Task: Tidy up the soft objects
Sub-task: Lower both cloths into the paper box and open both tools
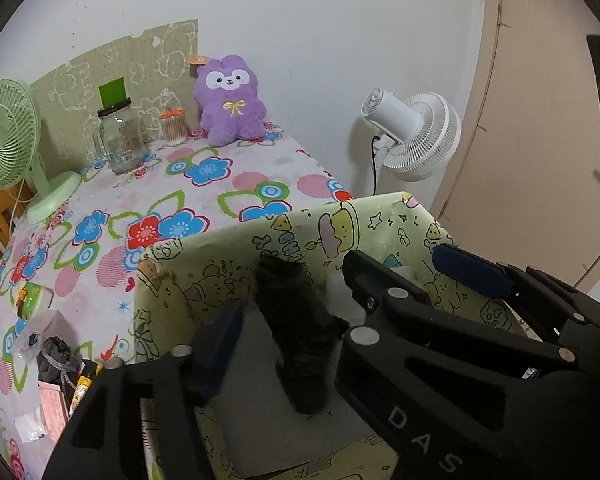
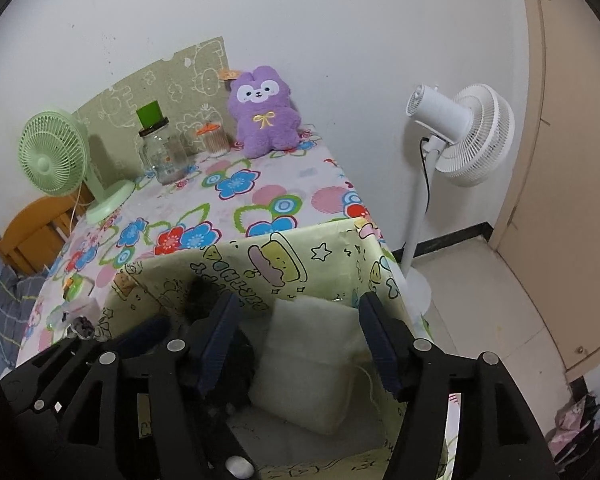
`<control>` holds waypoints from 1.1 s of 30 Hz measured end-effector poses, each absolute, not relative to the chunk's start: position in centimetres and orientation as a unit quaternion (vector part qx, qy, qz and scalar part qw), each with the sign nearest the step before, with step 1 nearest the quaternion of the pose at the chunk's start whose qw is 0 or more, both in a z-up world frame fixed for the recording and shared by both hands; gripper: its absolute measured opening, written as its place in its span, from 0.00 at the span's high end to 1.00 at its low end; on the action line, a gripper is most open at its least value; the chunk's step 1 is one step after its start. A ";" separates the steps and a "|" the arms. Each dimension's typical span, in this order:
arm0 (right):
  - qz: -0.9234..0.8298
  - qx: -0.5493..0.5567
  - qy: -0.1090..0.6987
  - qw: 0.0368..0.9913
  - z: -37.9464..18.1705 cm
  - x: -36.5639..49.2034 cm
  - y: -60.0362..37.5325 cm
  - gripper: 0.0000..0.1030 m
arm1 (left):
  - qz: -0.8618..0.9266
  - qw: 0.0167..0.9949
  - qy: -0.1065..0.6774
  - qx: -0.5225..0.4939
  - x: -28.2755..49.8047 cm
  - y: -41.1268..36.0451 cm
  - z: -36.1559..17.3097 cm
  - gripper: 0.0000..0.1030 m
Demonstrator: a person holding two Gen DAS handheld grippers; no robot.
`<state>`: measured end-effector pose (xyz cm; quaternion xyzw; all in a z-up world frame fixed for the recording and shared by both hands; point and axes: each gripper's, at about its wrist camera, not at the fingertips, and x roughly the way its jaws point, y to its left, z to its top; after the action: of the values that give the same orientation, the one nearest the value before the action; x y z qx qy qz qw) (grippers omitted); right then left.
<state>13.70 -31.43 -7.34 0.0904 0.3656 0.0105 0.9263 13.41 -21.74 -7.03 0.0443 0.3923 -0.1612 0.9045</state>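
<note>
A yellow-green cartoon-print box [image 1: 236,264] [image 2: 332,252] stands at the table's near right corner. A dark furry soft object [image 1: 296,328] lies inside it between my left gripper's [image 1: 284,328] open fingers, apart from both pads. A white pillow [image 2: 312,364] lies in the box between my right gripper's [image 2: 300,344] open fingers, untouched. The right gripper's finger [image 1: 472,270] also shows in the left wrist view. A purple plush bunny [image 1: 230,100] [image 2: 265,110] sits upright at the table's far edge against the wall.
A green desk fan [image 1: 8,140] [image 2: 60,152], a glass jar [image 1: 120,140] [image 2: 162,152] and a cotton-swab cup [image 1: 174,124] [image 2: 214,138] stand on the floral tablecloth [image 1: 204,184]. A white pedestal fan [image 2: 460,136] stands right of the table. Small clutter [image 1: 56,368] lies at the near left.
</note>
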 end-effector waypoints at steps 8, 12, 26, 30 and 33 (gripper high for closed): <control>0.004 0.083 0.354 0.932 -6.2 12.7 -31.1 0.20 | -0.160 0.910 0.379 0.043 12.7 -21.3 -6.2 0.22; 0.003 0.078 0.347 0.935 -5.6 12.2 -30.7 0.18 | -0.156 0.916 0.368 0.043 12.0 -20.7 -5.4 0.20; -0.007 0.064 0.305 0.950 -2.6 9.4 -28.5 0.09 | -0.137 0.934 0.327 0.042 9.6 -18.1 -2.7 0.10; -0.007 0.060 0.294 0.954 -1.8 8.5 -27.7 0.08 | -0.126 0.940 0.316 0.042 8.8 -17.1 -2.1 0.06; -0.006 0.057 0.287 0.956 -1.4 7.9 -27.0 0.06 | -0.119 0.944 0.306 0.044 8.1 -16.4 -1.6 0.04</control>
<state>7.89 -27.03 -1.40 0.0567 0.2867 -0.0061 0.9563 8.10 -16.39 -1.65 0.0436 0.3058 -0.1193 0.9436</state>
